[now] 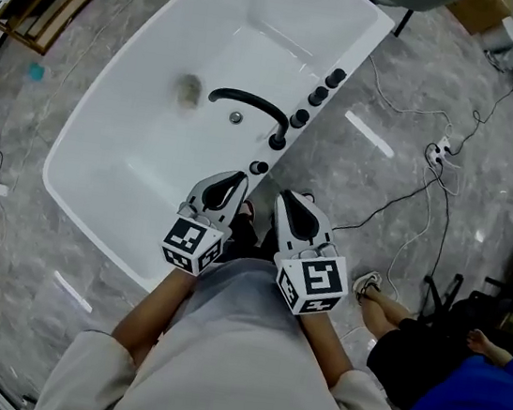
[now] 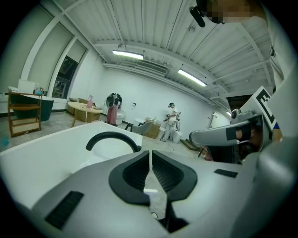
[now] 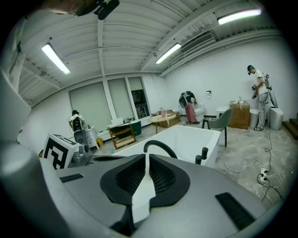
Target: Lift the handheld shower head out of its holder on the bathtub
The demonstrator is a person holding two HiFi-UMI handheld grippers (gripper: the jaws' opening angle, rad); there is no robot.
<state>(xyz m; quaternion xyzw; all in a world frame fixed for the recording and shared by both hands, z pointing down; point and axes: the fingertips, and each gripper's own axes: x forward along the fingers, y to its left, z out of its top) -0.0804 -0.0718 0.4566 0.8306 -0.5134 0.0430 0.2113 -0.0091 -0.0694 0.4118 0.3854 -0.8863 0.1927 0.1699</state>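
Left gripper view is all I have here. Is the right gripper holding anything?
Observer: No. Its own view shows the right gripper shut, with nothing between its jaws.
Operator: What fittings can you see?
Observer: In the head view, the bathtub rim carries three black knobs beyond the spout and one small black fitting nearer us.
Operator: Which gripper is nearer that fitting?
Observer: The left gripper. Its tip lies close beside the fitting, and the right gripper is further to the right.
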